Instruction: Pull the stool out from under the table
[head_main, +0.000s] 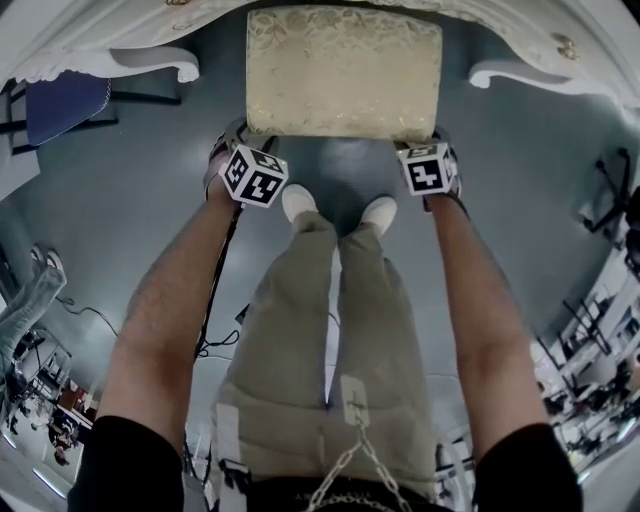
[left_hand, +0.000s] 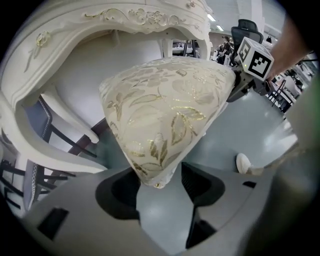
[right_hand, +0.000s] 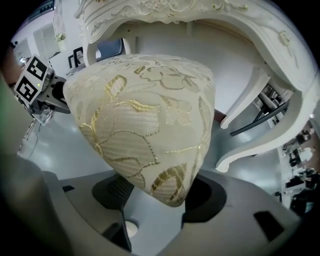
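A stool (head_main: 343, 70) with a cream and gold cushion stands half under the white carved table (head_main: 90, 45), its near edge toward me. My left gripper (head_main: 243, 132) is at the stool's near left corner. In the left gripper view that cushion corner (left_hand: 160, 125) sits pinched between the jaws of the left gripper (left_hand: 157, 180). My right gripper (head_main: 436, 138) is at the near right corner. In the right gripper view the corner (right_hand: 145, 120) lies between the jaws of the right gripper (right_hand: 155, 197), which stand wide around it.
Curled white table legs (head_main: 160, 66) (head_main: 515, 72) flank the stool on both sides. The person's white shoes (head_main: 298, 203) stand on the grey floor just behind the stool. A blue chair (head_main: 65, 105) is at the far left. Office chairs and desks line the room's edges.
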